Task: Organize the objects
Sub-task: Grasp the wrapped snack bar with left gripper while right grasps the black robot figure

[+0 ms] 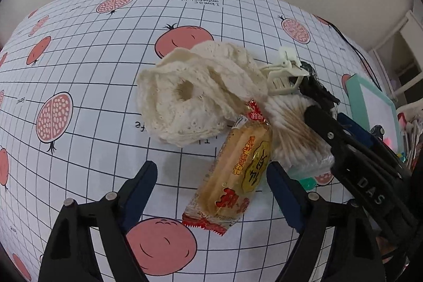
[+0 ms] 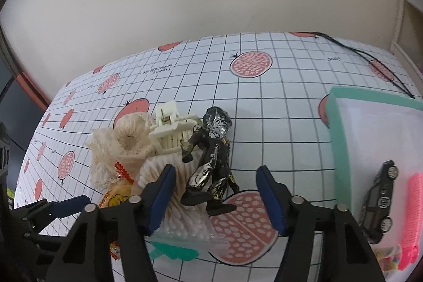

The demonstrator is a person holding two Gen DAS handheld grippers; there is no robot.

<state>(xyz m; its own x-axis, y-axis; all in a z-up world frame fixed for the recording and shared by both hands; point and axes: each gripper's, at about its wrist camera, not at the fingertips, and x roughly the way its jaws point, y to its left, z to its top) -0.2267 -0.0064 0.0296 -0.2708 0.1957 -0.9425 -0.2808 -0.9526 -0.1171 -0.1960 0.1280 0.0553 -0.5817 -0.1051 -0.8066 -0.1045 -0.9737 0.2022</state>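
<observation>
Black-and-silver plastic action figure (image 2: 211, 163) lies between spread fingers of right gripper (image 2: 214, 198), long axis near-to-far; left gripper (image 1: 211, 192) released, brackets orange snack packet (image 1: 232, 176).

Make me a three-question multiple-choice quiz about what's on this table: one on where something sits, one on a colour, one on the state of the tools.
1. Where is the black toy car?
A. Inside the green-rimmed box
B. On the knitted cloth
C. Under the snack packet

2. What colour is the hair claw clip?
A. Red
B. Cream white
C. Blue

3. How does the right tool stand?
A. Shut on the clip
B. Shut on the car
C. Open, holding nothing

Answers: 1 A, the car lies in the box beside a pink comb. 2 B, it shows pale cream beside the black figurine. 3 C, its blue pads stand wide apart around the figurine's legs.
</observation>
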